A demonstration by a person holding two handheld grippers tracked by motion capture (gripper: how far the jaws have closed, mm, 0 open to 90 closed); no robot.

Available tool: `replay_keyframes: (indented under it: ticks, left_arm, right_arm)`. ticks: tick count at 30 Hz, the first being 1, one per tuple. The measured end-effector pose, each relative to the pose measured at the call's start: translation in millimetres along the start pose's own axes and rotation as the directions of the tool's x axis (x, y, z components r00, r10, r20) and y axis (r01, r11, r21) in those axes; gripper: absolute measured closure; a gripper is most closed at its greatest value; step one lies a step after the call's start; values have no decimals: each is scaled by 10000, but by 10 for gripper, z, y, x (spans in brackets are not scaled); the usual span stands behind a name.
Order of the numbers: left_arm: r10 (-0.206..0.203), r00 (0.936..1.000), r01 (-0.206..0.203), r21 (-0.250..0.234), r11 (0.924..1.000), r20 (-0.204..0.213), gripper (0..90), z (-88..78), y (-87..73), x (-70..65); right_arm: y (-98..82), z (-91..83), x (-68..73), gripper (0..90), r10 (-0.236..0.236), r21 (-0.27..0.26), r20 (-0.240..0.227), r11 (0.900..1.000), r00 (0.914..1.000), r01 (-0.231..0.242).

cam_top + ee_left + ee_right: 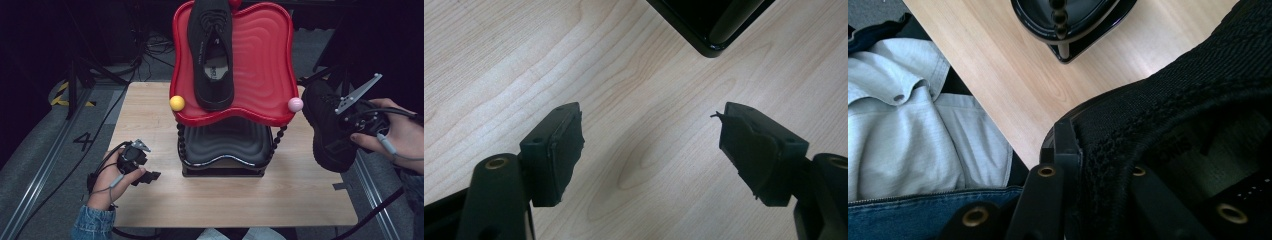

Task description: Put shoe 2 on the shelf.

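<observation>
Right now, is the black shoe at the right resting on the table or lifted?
Lifted: the right hand-held gripper holds the black shoe off the table.

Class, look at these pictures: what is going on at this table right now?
A person is putting shoes on a two-level rack. One black shoe already lies on the red top tray. The right gripper is shut on the collar of a second black shoe, held in the air at the table's right edge. The left gripper rests low over the wooden table, jaws open with nothing between them. The black lower tray holds no shoe.
</observation>
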State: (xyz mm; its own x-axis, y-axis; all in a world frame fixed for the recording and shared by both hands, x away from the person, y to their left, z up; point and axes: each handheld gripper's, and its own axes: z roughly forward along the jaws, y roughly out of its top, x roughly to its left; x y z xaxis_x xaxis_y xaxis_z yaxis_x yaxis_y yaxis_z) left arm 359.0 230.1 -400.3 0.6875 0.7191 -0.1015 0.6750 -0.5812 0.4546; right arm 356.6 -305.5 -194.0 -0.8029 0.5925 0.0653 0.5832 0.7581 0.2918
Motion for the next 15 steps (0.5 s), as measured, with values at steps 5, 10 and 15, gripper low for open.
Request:
replay_keyframes:
  ticks: [5, 10, 15]
  left_arm:
    - [47, 10000, -47, 48, 10000, 2, 261, 3, -1, -1]
    - [121, 9999, -121, 36, 9999, -34, 261, 7, 3, -3]
    - [33, 10000, -33, 159, 9999, 54, 261, 12, 2, -14]
  right_arm:
    - [41, -144, 23, 857, -50, -57, 140, 10000, 9999, 51]
    - [71, -276, 43, 857, -76, -90, 145, 9999, 9999, 77]
    - [94, -394, 62, 856, -109, -165, 266, 9998, 9996, 113]
